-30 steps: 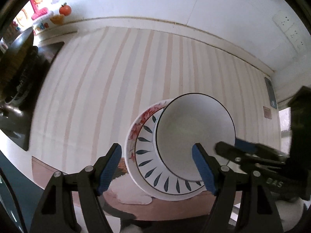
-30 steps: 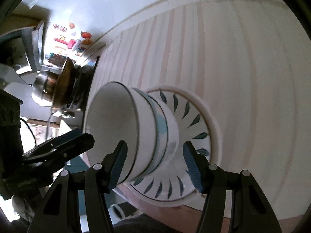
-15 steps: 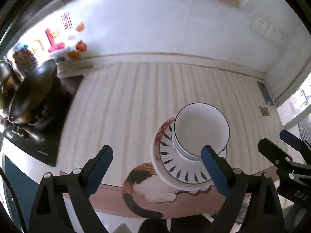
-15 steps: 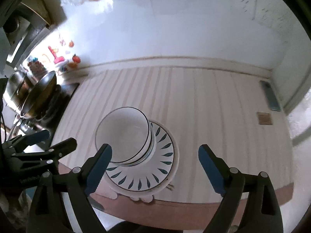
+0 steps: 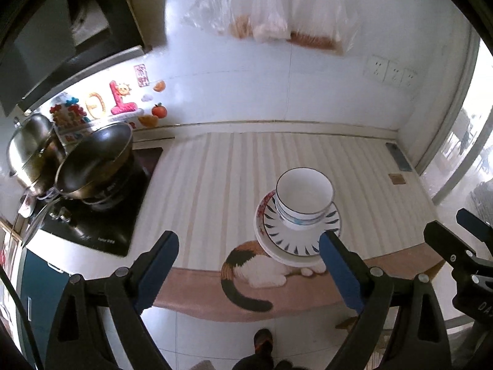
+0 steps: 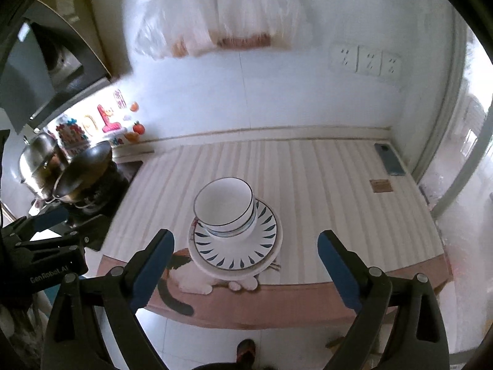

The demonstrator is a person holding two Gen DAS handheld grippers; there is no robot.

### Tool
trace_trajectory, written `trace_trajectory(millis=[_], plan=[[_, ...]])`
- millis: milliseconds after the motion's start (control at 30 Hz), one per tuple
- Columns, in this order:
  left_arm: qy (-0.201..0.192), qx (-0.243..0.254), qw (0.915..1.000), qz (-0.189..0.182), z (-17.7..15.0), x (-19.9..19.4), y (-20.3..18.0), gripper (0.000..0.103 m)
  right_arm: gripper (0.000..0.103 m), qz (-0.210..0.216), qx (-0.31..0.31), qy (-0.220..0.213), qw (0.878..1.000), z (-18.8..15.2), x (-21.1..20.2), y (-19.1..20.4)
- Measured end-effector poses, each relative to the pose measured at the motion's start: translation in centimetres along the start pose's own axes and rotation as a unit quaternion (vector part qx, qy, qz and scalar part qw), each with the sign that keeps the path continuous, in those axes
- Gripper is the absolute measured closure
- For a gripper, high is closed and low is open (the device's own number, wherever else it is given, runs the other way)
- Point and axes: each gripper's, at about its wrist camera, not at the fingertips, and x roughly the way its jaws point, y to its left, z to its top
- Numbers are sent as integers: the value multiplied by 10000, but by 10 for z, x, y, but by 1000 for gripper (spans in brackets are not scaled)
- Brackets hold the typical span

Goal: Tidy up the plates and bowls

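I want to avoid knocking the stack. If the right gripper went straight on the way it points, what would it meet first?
Probably the top bowl of the stack on the plates; the open right gripper frames it, though depth is unclear.

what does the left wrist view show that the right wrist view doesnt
Only the left wrist view shows the red floral rim of a lower plate clearly, and the right gripper at its right edge.

Only the right wrist view shows the left gripper at its left edge, and chopstick-like sticks poking out under the plates.

Both show the stacked bowls on the leaf-pattern plate, the striped mat, the wok and the phone.
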Motion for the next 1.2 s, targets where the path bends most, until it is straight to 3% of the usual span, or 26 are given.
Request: trace_trajectory(millis=[500,700,1200], plan=[[-662,-239,9971,301,-76,-130,-8,10,5,106,-143,-708,9973,-73,-161,2],[-832,-353,9952,383,-93,-157,-5,10,5,115,-224,-965,9950,-98,-208,11],[-897,-443,9940,450,-111,-175,6,10,5,208,-401,-1012,9938,-110,-238,32]])
